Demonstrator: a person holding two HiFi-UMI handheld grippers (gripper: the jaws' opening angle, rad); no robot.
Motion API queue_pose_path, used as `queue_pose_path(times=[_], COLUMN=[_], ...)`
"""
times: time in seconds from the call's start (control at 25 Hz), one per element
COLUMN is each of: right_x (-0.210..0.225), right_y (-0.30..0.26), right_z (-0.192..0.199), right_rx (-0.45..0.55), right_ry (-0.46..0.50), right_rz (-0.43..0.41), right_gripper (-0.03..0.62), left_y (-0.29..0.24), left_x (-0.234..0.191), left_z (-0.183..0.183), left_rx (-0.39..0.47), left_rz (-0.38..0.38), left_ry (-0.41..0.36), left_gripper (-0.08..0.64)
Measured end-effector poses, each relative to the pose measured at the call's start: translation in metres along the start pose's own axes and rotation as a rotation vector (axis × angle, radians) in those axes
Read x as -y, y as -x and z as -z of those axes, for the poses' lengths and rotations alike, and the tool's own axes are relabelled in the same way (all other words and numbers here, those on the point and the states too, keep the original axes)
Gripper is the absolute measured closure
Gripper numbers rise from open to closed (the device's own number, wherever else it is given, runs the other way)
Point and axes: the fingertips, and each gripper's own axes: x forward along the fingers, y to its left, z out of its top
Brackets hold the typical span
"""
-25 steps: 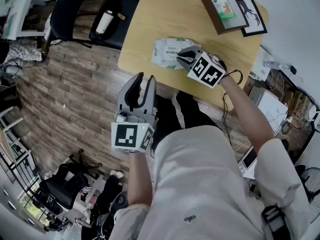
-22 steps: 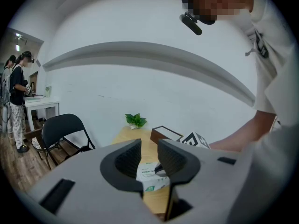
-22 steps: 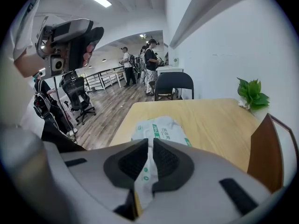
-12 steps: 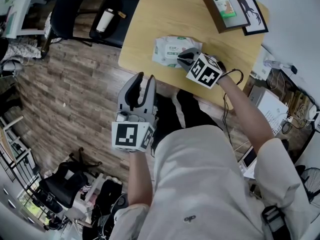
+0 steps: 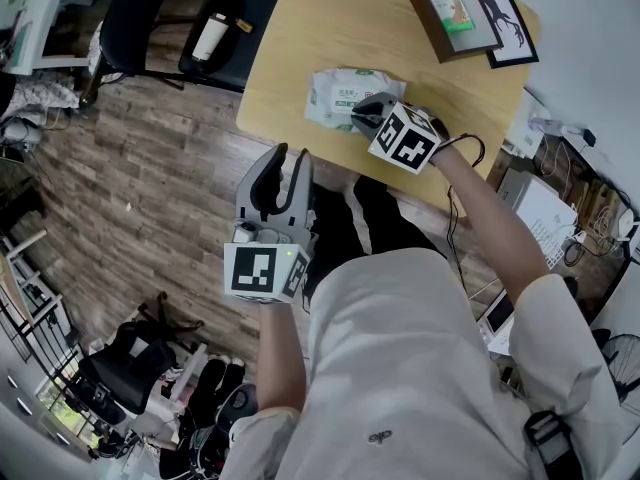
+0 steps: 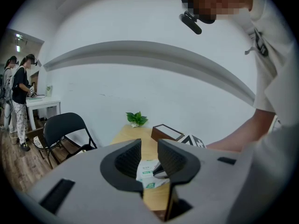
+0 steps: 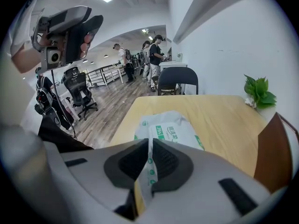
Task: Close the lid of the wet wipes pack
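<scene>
The wet wipes pack (image 5: 345,96) is a soft plastic pouch, light and easy to dent, so I judge it will slide or crumple on the smooth wooden surface (image 5: 320,18) if it is pushed from the side. Its lid (image 7: 147,169) is a thin, flexible flap, probably sticky on the under side. It bends without resistance and could fold on itself, so the best place to hold it is the free edge, and the closing should end with a press from above on the top of the pack. The pack lies flat near the edge of the surface that is toward the person. The right claw (image 5: 368,116) is at the near end of the pack, pointing down at it, and its jaws are clenched on the lid. In the right gripper view the flap stands as a narrow white strip with green dots between the two pads, and the body of the pack lies just beyond the tips. The left claw (image 5: 283,160) is well apart from the pack, held in the air over the floor. Its jaws are apart with nothing between them, and the pack only appears far behind the gap.
</scene>
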Motion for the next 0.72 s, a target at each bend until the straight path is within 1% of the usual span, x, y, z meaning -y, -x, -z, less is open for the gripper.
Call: queue_pose_path(times=[0.52,0.72], right_x=[0.000,0.001], right_y=[-0.010,-0.012], right_z=[0.004,0.005], right_rx=[-0.063,-0.073], right_ry=[0.018,0.020], right_rz=[0.024,0.029], right_gripper=[0.575,0.580], left_y=[-0.005,-0.007], left_x=[-0.001,-0.001], left_z=[-0.002,-0.004], left_rx=[0.000,0.000], left_rz=[0.006,0.011], left_ry=[0.000,-0.004], left_gripper=[0.451,0.451])
